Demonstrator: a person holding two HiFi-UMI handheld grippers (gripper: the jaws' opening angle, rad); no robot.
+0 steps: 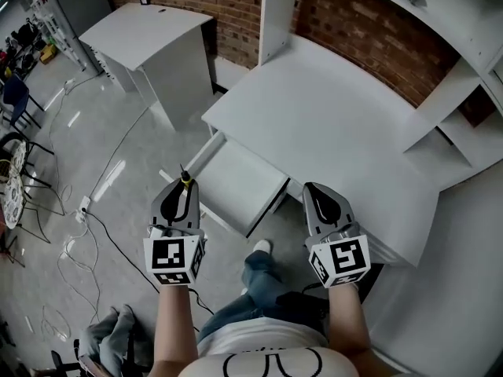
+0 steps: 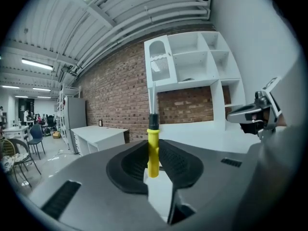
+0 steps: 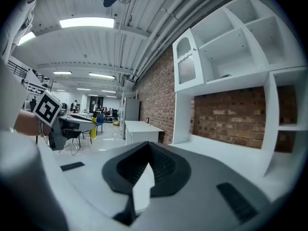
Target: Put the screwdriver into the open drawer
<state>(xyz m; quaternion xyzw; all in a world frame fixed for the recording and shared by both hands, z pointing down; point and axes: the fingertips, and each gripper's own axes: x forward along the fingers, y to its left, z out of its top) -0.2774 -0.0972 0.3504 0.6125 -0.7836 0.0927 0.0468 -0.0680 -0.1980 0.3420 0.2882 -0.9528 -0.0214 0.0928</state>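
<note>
A screwdriver with a yellow handle and a black collar stands upright between the jaws of my left gripper, which is shut on it. In the left gripper view the handle sits pinched between the dark pads, and the metal shaft rises above it. The open drawer juts from the white desk just ahead and right of the left gripper; its inside looks bare. My right gripper hangs near the desk's front edge to the right of the drawer. Its jaws meet at the tips with nothing between them.
A white shelf unit stands on the desk's right end against the brick wall. A second white desk is at the back left. Cables trail over the floor on the left. A person's shoe is below the drawer.
</note>
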